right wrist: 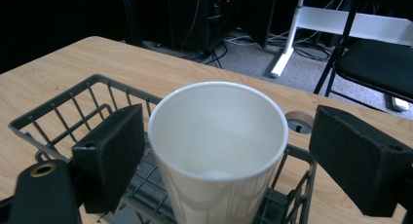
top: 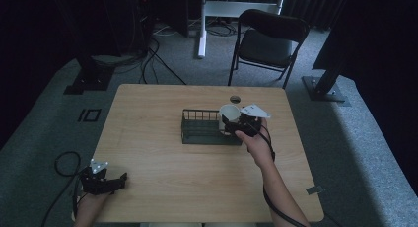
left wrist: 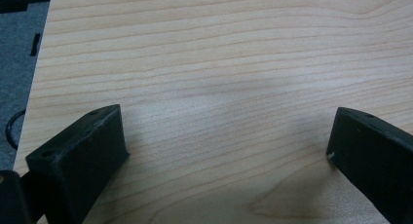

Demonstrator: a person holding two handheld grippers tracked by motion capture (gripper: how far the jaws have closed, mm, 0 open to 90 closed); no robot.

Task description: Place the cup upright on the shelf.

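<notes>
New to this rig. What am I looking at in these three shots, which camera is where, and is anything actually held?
There is no robot arm. A person at a wooden table holds a two-jaw gripper in each hand.

The high view comes from a fixed camera above the person, looking forward and down. The other two come from cameras riding on the grippers, looking along their black jaws.

The left gripper sits near the table's near left corner, jaws wide apart over bare wood, holding nothing.

The right gripper is at a dark wire basket in the middle of the table. A white paper cup, empty and upright, stands between its jaws. A gap shows at the right jaw, so the cup looks bracketed rather than clamped.

A black folding chair stands beyond the table.
</notes>
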